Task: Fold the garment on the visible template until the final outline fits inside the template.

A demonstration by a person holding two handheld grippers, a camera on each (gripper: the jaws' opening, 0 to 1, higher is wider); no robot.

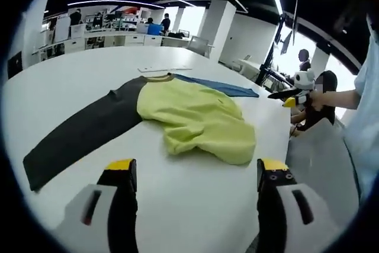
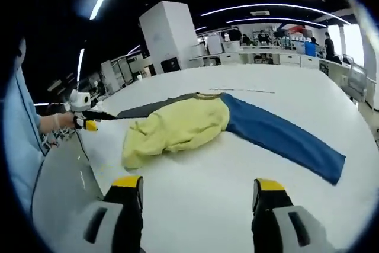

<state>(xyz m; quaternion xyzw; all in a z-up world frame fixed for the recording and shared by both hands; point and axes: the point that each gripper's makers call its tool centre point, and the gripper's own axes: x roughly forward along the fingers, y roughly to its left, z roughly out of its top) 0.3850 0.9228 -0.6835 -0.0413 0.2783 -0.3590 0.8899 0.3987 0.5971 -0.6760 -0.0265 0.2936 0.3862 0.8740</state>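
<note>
Long-sleeve shirt (image 1: pixel 189 117) lies crumpled mid white table (image 1: pixel 195 205), sleeves spread, folding barely begun. Left gripper (image 1: pixel 194 173) and right gripper (image 2: pixel 198 191) both gape wide, empty, hovering short. Next: flatten body, grab a sleeve.

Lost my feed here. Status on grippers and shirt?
Left gripper open, right gripper open, both off the cloth. Shirt on table, yellow body bunched, sleeves spread out. Nothing in the way.
</note>
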